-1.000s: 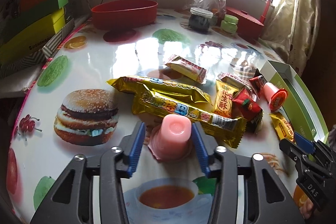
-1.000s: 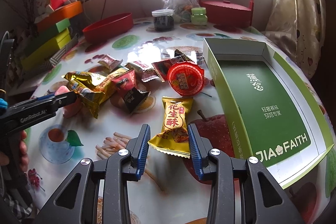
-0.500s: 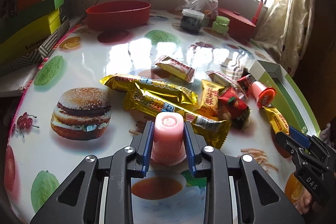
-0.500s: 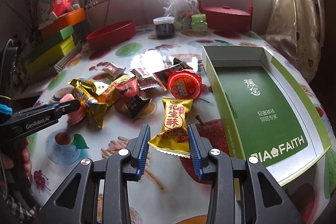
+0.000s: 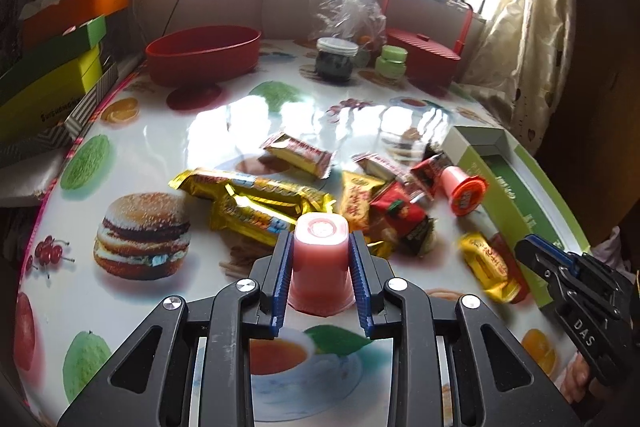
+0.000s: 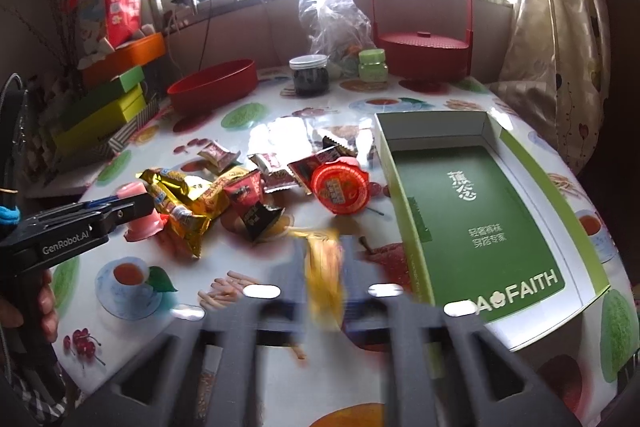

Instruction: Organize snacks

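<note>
Left gripper (image 5: 320, 269) clamps pink jelly cup (image 5: 320, 259).

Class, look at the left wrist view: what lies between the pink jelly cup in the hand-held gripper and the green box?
Red packets, an orange-lidded cup and a yellow packet lie between.

The snack pile (image 6: 240, 187) lies mid-frame on the table (image 6: 260, 307). Right of it sits the open box (image 6: 480, 219), with the lidded cup (image 6: 340, 185) just beside its left wall. At the pile's left edge stands the jelly cup (image 6: 138, 211). Behind, in the upper frame, the bowl (image 6: 212, 85) sits left of the jar (image 6: 310, 75); stacked boxes (image 6: 104, 107) occupy the far left.
</note>
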